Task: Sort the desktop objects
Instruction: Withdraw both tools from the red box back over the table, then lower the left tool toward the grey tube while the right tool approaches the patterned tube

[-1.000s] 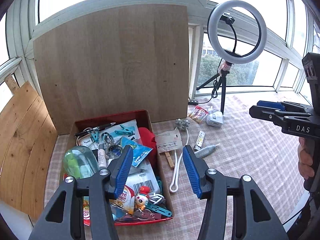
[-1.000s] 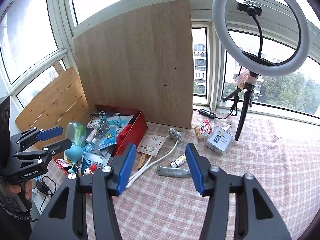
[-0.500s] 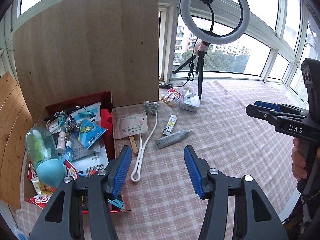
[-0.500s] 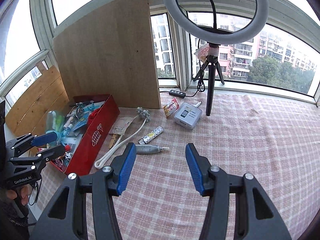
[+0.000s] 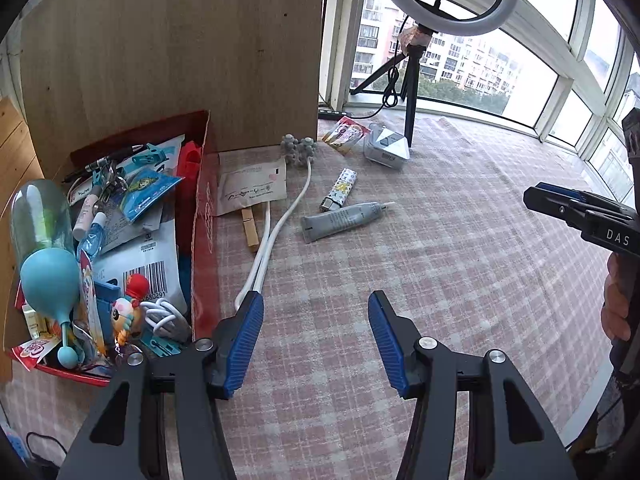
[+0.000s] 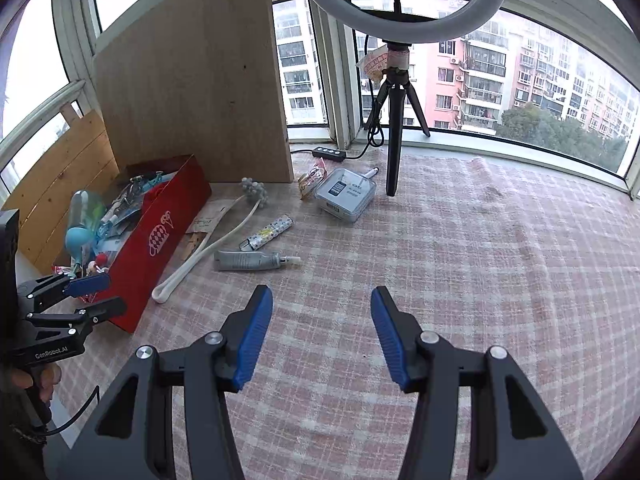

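A red box [image 5: 205, 216] [image 6: 160, 236] full of small items sits at the left on the checked cloth. Beside it lie a paper envelope [image 5: 252, 192], a wooden clothespin [image 5: 250, 230], a white cord with a grey flower end [image 5: 280, 216] [image 6: 208, 252], a patterned lighter [image 5: 340, 194] [image 6: 267, 233], a grey tube [image 5: 344, 219] [image 6: 252, 260], a snack packet [image 5: 345, 134] and a clear plastic case [image 5: 386, 148] [image 6: 346, 194]. My left gripper [image 5: 316, 332] is open and empty above the cloth, near the cord's loop. My right gripper [image 6: 322, 328] is open and empty, to the right of the items.
A ring light on a tripod [image 6: 394, 136] stands behind the case, its cable running to a power strip [image 6: 330, 153]. A wooden board [image 5: 172, 48] leans behind the box. Windows surround the cloth.
Both grippers have swung right, away from over the red box, and the loose items now sit ahead of them. Both stay open and empty.
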Demonstrator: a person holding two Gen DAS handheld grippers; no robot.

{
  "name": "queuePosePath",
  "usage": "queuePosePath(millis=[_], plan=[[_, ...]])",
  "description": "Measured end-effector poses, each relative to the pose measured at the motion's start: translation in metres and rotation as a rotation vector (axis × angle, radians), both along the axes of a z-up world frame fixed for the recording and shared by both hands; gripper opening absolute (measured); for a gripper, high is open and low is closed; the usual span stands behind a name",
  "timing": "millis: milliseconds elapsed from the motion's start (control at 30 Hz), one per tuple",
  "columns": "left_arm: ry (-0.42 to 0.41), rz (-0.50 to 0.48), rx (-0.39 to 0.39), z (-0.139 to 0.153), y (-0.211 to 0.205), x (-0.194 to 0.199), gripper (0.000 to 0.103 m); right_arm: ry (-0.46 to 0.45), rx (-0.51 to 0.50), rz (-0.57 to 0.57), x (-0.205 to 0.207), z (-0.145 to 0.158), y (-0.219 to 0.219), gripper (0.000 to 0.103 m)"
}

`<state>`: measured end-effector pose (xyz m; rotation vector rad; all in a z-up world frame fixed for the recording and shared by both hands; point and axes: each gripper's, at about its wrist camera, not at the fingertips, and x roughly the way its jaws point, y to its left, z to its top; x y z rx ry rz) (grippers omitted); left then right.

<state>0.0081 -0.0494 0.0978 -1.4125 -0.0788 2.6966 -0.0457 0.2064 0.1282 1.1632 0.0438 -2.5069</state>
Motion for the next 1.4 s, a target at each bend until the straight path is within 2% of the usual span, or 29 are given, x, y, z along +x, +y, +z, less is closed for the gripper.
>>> queuePosePath(millis=[233, 567, 767, 867, 1100, 1200, 1300, 1400], plan=[[-0.007, -0.004, -0.014, -0.005, 0.005, -0.024, 0.052, -0.043, 0.004, -0.006, -0.022, -0.018, -0.001, 0.051], [0.051, -0.041, -0.05, -0.006, 0.032, -0.114, 0.052, -0.056, -0.029, -0.067, -0.083, -0.025, -0.007, 0.052], [0.019, -0.079, -0.055, -0.026, 0.044, -0.149, 0.052, -0.102, -0.036, -0.06, -0.112, -0.043, -0.009, 0.052], [-0.017, -0.112, -0.072, -0.039, 0.044, -0.145, 0.052, -0.127, -0.055, -0.004, -0.116, -0.054, -0.015, 0.052], [-0.087, -0.091, -0.051, -0.066, 0.025, -0.107, 0.052, -0.115, 0.056, 0.212, -0.111, -0.075, -0.05, 0.052], [-0.089, -0.114, -0.081, -0.069, 0.025, -0.095, 0.052, -0.116, 0.087, 0.286, -0.115, -0.077, -0.065, 0.052], [-0.074, -0.154, -0.106, -0.065, 0.03, -0.1, 0.052, -0.123, 0.12, 0.321, -0.126, -0.076, -0.08, 0.052], [-0.058, -0.205, -0.108, -0.06, 0.039, -0.11, 0.052, -0.189, 0.13, 0.328, -0.144, -0.077, -0.094, 0.052]])
